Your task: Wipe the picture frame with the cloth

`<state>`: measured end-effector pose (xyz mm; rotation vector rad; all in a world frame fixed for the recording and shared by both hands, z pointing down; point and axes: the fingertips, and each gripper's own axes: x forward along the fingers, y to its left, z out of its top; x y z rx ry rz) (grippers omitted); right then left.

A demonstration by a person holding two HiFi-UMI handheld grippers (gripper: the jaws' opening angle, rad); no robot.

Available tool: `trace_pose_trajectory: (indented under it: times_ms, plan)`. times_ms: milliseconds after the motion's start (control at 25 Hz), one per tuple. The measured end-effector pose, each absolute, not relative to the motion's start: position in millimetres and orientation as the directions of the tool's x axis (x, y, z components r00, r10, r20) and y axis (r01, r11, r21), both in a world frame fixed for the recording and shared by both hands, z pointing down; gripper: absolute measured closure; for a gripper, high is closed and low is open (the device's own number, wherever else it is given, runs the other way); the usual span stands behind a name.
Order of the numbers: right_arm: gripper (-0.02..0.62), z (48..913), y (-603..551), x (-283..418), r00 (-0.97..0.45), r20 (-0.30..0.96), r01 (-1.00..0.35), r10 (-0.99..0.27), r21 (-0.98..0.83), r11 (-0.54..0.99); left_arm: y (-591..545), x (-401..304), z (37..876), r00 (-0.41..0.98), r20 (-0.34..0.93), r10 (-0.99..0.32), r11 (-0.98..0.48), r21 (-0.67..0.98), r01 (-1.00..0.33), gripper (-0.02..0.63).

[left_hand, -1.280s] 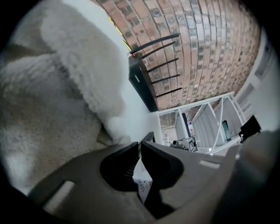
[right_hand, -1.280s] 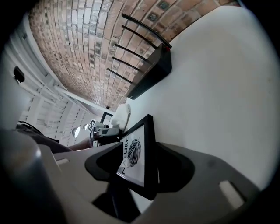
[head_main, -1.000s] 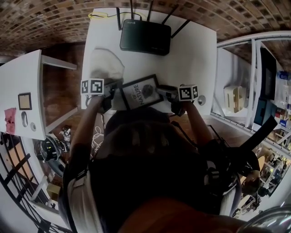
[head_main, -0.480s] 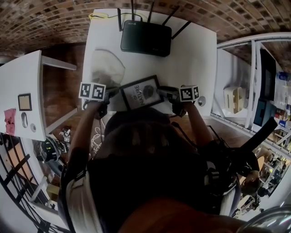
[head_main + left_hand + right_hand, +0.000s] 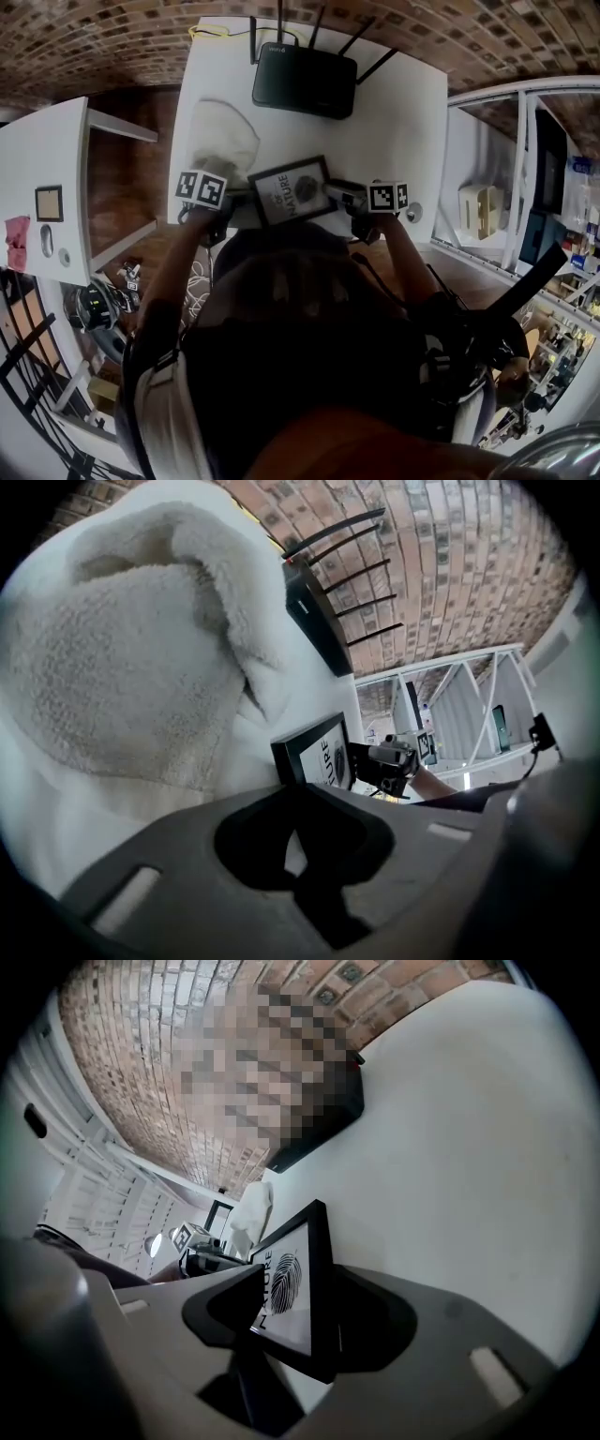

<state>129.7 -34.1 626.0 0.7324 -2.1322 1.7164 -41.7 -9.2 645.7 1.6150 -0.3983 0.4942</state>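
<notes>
A black picture frame (image 5: 292,189) with a fingerprint print stands tilted near the front edge of the white table (image 5: 403,122). My right gripper (image 5: 344,193) is shut on its right edge; in the right gripper view the frame (image 5: 302,1232) sits between the jaws of that gripper (image 5: 298,1274). The crumpled white cloth (image 5: 220,136) lies loose on the table left of the frame. My left gripper (image 5: 228,187) is just in front of the cloth, shut with nothing in it. The cloth (image 5: 131,649) fills the left gripper view ahead of that gripper (image 5: 292,799), with the frame (image 5: 319,757) to the right.
A black router (image 5: 305,80) with several antennas stands at the back of the table. A second white table (image 5: 47,206) with small items is off to the left across a gap. White shelving (image 5: 483,202) stands at the right.
My left gripper has shifted a little to the right and turned towards the cloth. The right gripper and the frame have stayed put.
</notes>
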Motion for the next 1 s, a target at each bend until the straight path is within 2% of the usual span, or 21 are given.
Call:
trace_pose_trajectory:
  times_ms: [120, 200, 360, 440, 520, 560, 640, 800, 960, 1000]
  plan:
    - [0.344, 626, -22, 124, -0.839, 0.534, -0.543, -0.106, -0.833, 0.106, -28, -46, 645, 0.82, 0.568, -0.074, -0.116, 0.811, -0.573, 0.58]
    - [0.345, 626, -11, 120, -0.859, 0.51, -0.512, -0.04, -0.856, 0.078, -41, -48, 645, 0.792, 0.598, -0.121, -0.149, 0.778, -0.61, 0.578]
    - [0.355, 625, -16, 124, -0.882, 0.441, -0.442, -0.166, -0.896, -0.034, -44, -49, 646, 0.794, 0.601, -0.095, -0.173, 0.775, -0.607, 0.578]
    - [0.41, 631, -17, 128, -0.867, 0.457, -0.459, -0.2, -0.887, -0.041, -44, -50, 645, 0.793, 0.601, -0.099, -0.171, 0.775, -0.608, 0.578]
    - [0.511, 636, -13, 132, -0.862, 0.476, -0.479, -0.175, -0.877, -0.025, -46, -50, 645, 0.787, 0.607, -0.113, -0.173, 0.768, -0.617, 0.578]
    - [0.538, 635, -10, 132, -0.873, 0.462, -0.464, -0.158, -0.886, -0.027, -48, -51, 644, 0.783, 0.609, -0.128, -0.17, 0.764, -0.622, 0.578]
    - [0.541, 623, -8, 126, -0.911, 0.383, -0.384, -0.155, -0.923, -0.028, -56, -54, 644, 0.768, 0.617, -0.172, -0.165, 0.751, -0.64, 0.578]
    - [0.504, 582, -20, 112, -0.953, 0.153, -0.157, -0.261, -0.988, -0.004, -70, -62, 644, 0.739, 0.639, -0.216, -0.178, 0.718, -0.673, 0.578]
    - [0.368, 564, -22, 107, -0.965, 0.12, -0.136, -0.233, -0.989, 0.054, -72, -63, 645, 0.749, 0.627, -0.214, -0.164, 0.733, -0.661, 0.58]
    - [0.368, 557, -22, 107, -0.97, 0.09, -0.104, -0.224, -0.993, 0.053, -72, -63, 645, 0.751, 0.625, -0.213, -0.16, 0.736, -0.657, 0.578]
